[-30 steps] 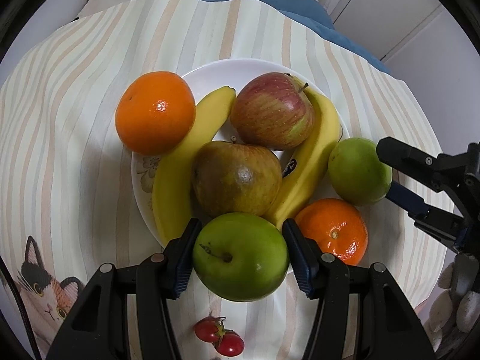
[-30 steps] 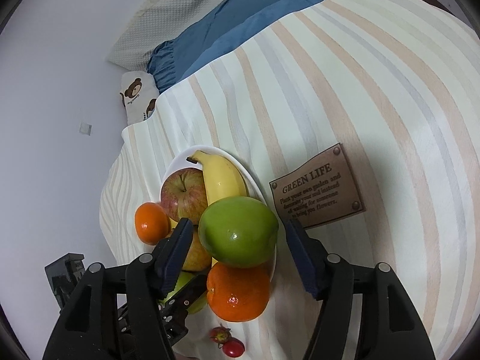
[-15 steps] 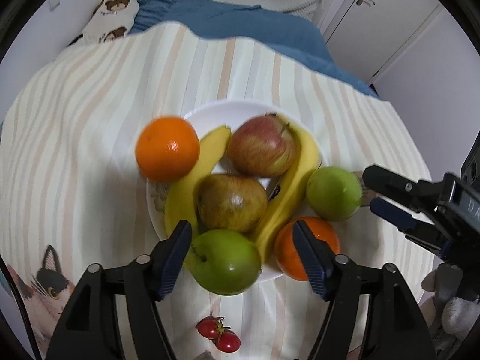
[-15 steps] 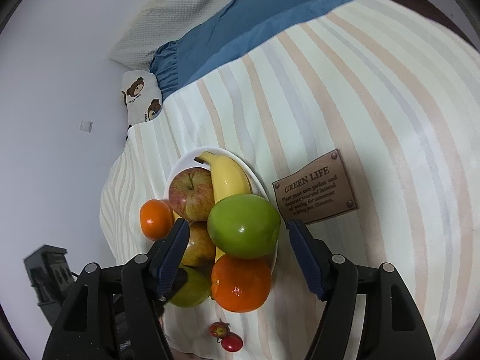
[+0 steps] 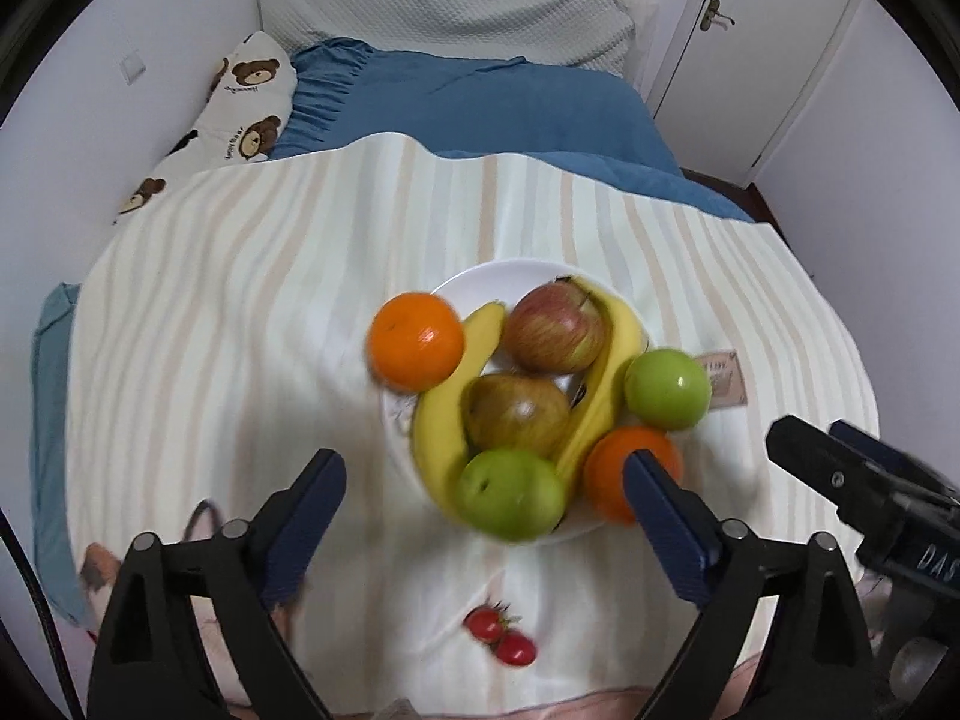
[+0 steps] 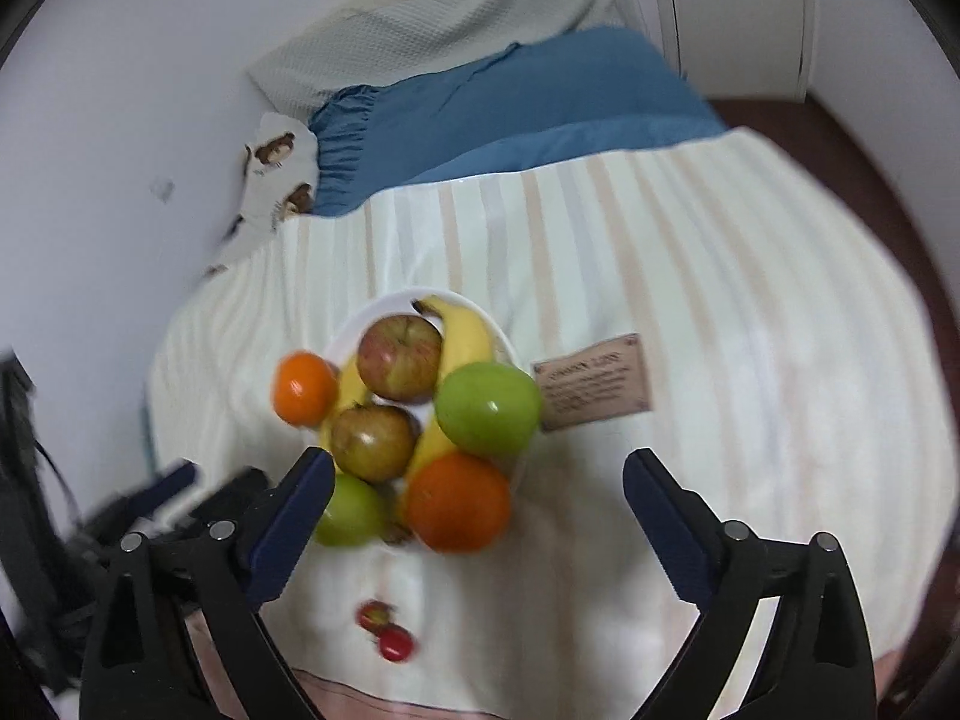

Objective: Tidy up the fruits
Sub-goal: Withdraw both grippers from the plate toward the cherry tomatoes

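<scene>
Your plate [image 5: 462, 282] sits mid-bed, fruit piled on it; tomatoes [image 5: 499, 638] lie before it, pillows [image 5: 444, 12] behind.

Glossy white plate [image 5: 516, 279], shiny-skinned green apple [image 5: 666, 387], soft striped cloth cover [image 5: 240, 324], quilted matt pillow [image 5: 444, 18]

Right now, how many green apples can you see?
2. One green apple sits at the plate's near edge; the other rests at its right side. Any others could be hidden underneath.
</scene>
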`<state>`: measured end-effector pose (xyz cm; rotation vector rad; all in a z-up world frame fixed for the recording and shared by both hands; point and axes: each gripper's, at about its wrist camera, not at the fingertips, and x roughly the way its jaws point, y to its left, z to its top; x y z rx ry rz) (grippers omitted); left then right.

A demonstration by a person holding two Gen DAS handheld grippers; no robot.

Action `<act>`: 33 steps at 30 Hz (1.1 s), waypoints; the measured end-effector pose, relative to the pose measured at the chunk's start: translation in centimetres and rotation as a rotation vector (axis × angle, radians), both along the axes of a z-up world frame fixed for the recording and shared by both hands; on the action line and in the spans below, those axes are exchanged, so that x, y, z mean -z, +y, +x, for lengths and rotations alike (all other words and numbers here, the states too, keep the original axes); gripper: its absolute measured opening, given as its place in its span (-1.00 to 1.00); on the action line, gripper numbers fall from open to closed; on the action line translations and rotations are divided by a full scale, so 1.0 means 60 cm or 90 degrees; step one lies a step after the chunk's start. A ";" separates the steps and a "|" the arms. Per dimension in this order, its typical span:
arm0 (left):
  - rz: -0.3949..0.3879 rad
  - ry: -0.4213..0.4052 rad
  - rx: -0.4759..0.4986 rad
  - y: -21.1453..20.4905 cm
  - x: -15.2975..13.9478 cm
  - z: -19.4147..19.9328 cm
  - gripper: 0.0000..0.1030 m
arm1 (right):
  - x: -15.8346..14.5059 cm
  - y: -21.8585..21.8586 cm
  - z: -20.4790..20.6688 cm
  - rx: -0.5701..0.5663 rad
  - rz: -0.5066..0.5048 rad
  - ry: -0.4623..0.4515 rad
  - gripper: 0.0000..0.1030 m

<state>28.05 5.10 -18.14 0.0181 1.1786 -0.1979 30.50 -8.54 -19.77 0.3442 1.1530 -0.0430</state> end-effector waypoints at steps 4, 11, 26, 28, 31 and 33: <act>0.027 -0.011 0.005 0.015 -0.016 -0.035 0.88 | -0.022 0.025 -0.043 -0.023 -0.062 -0.013 0.96; 0.045 -0.049 0.008 0.029 -0.061 -0.095 0.88 | -0.066 0.054 -0.111 -0.038 -0.092 -0.045 0.97; 0.022 -0.131 -0.001 0.047 -0.191 -0.208 0.88 | -0.214 0.092 -0.243 -0.040 -0.118 -0.148 0.97; 0.025 -0.144 0.000 0.050 -0.209 -0.225 0.88 | -0.232 0.094 -0.260 -0.035 -0.116 -0.158 0.97; 0.022 -0.149 0.005 0.052 -0.228 -0.246 0.88 | -0.256 0.098 -0.282 -0.032 -0.116 -0.174 0.97; 0.021 -0.151 0.007 0.054 -0.238 -0.257 0.88 | -0.270 0.101 -0.295 -0.030 -0.123 -0.185 0.97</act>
